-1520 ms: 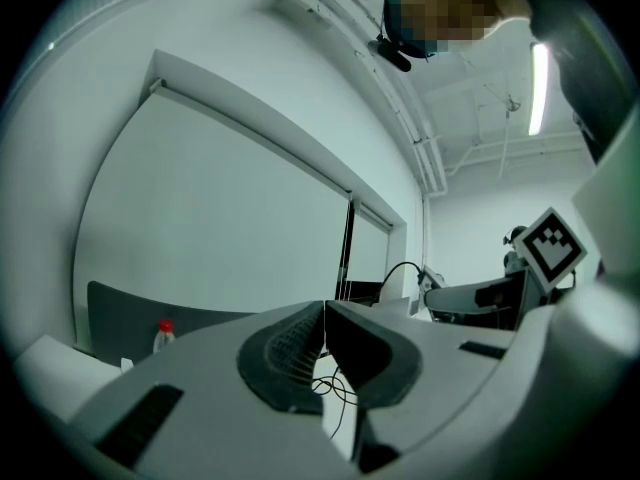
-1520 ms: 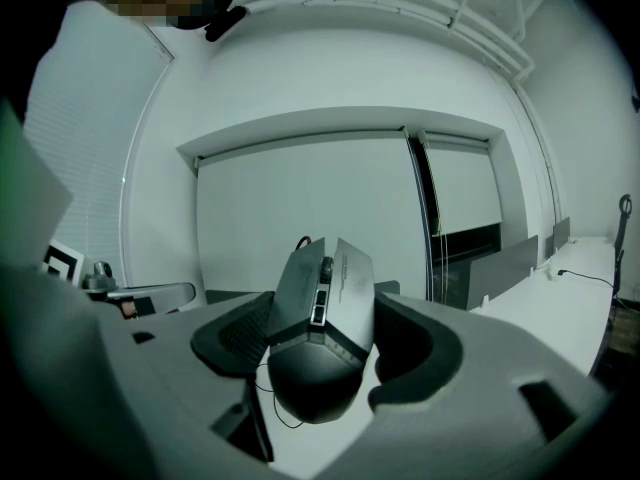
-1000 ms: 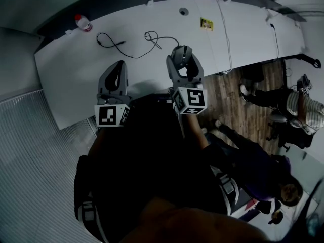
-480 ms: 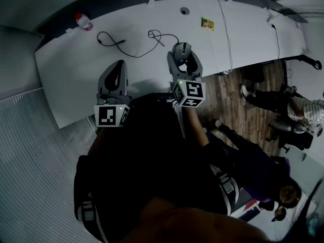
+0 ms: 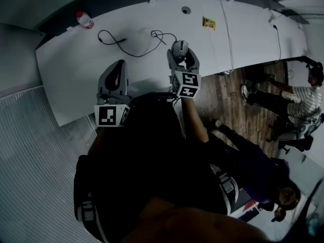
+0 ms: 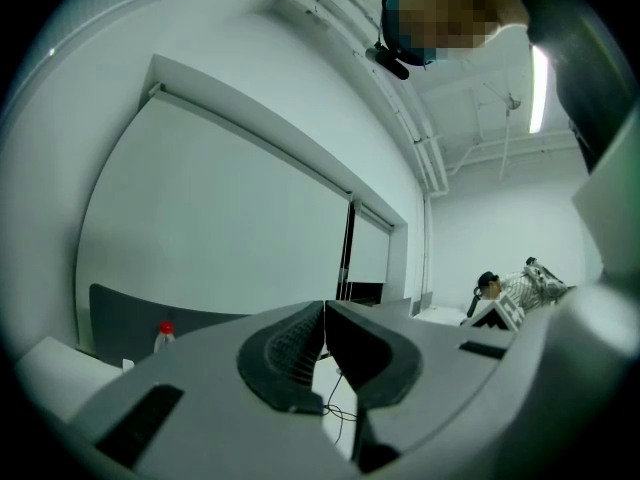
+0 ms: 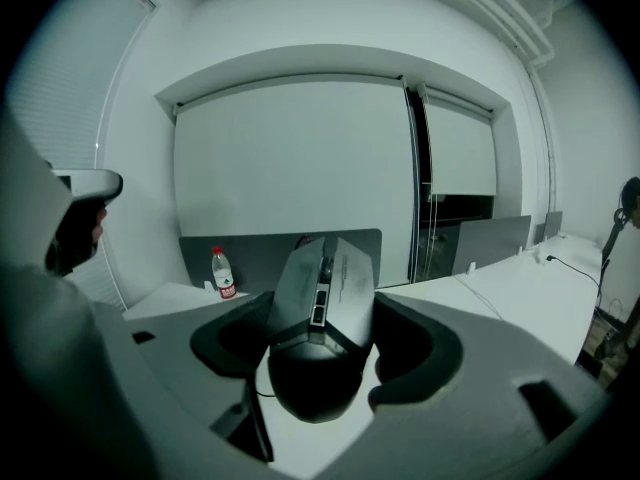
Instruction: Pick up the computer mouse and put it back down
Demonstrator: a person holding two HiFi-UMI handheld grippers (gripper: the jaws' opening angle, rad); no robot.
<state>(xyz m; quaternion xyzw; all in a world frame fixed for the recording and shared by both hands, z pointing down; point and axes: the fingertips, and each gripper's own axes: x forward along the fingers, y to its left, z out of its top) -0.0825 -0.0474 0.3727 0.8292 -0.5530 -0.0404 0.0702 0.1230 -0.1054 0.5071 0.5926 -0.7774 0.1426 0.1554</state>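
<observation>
You are gripping the computer mouse [image 7: 320,328] in your right gripper [image 5: 180,53], whose jaws are pressing on its two sides. In the right gripper view the mouse's long axis is running along the jaws, away from you, with its grey front end tipping upward and its dark rounded back sitting low between the jaws. The mouse appears to be hanging clear of the white worktop [image 5: 76,65], which is showing pale directly beneath it, so the put-down looks like a plain downward move. From the head view the mouse is sitting over the middle of the worktop, with its thin cord [image 5: 161,36] trailing off to the left behind it. A second dark cable [image 5: 121,43] is lying further left, and a small bottle [image 5: 83,21] is standing at the far left corner. Your left gripper [image 5: 117,69] is hovering nearer the front edge, well apart from the mouse, its jaws pressing together on nothing
</observation>
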